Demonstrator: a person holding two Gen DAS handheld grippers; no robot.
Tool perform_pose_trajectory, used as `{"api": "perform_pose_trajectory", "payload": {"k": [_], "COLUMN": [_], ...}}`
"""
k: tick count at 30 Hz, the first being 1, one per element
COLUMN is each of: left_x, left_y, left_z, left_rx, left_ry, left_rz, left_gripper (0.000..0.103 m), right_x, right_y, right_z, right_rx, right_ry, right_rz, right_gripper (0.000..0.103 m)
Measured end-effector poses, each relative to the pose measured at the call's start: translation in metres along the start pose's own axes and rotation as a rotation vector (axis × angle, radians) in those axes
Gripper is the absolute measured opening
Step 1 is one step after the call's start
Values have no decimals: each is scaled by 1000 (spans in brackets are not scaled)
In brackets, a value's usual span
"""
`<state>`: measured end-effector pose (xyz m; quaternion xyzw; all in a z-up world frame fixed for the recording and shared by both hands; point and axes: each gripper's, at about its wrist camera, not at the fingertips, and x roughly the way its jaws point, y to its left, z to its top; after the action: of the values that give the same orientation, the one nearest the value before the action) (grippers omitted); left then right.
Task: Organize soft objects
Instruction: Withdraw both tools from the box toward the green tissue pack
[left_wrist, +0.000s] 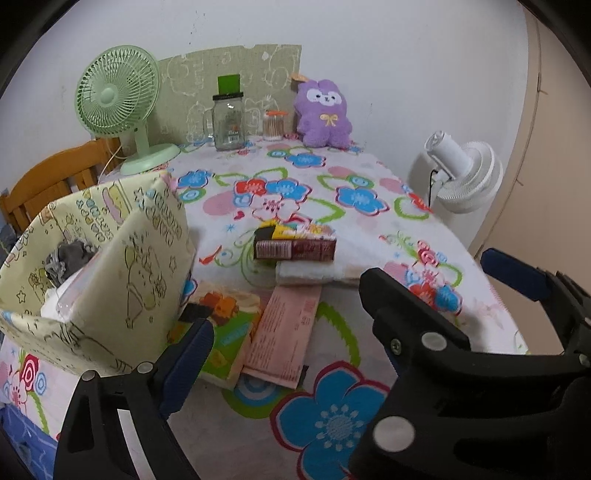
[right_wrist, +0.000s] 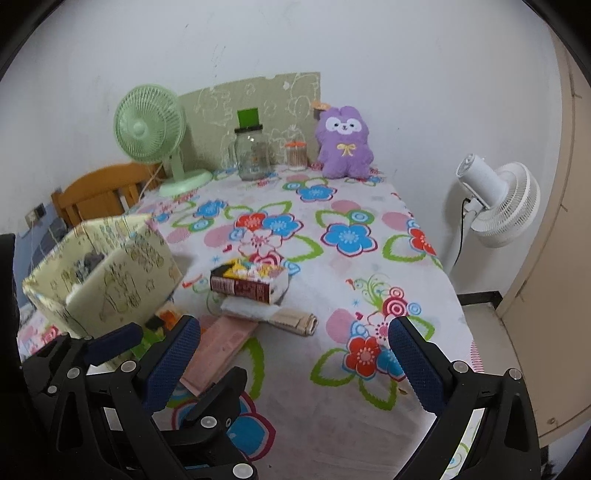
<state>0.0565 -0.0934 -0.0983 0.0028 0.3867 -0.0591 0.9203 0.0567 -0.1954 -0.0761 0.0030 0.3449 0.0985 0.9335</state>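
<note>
Both grippers, left and right, hover wide open and empty above the table, between picks, and the next reach likely targets the plush standing far from the bin.

Both wrist views face the far wall from the near table edge; the 2 share the purple plush.

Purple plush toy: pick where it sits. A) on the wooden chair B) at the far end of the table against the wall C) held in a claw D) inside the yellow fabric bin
B: the purple plush toy sits upright at the far edge of the table, against the wall and right of the cotton swab jar, apart from both claws.
</note>
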Motion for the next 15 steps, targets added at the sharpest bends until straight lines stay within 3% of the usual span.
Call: {"api": "perform_pose_trajectory", "payload": {"k": [15], "left_x": [10], "left_y": [11], "left_z": [-21], "left_rx": [-4], "left_ry": [52], "left_rz": [58], "left_gripper": [94], "right_x": [27], "right_y": [14], "right_z": [-16], "right_rx": [-43], "right_ry": [90], "right_rz": [37], "right_gripper": [103]}}
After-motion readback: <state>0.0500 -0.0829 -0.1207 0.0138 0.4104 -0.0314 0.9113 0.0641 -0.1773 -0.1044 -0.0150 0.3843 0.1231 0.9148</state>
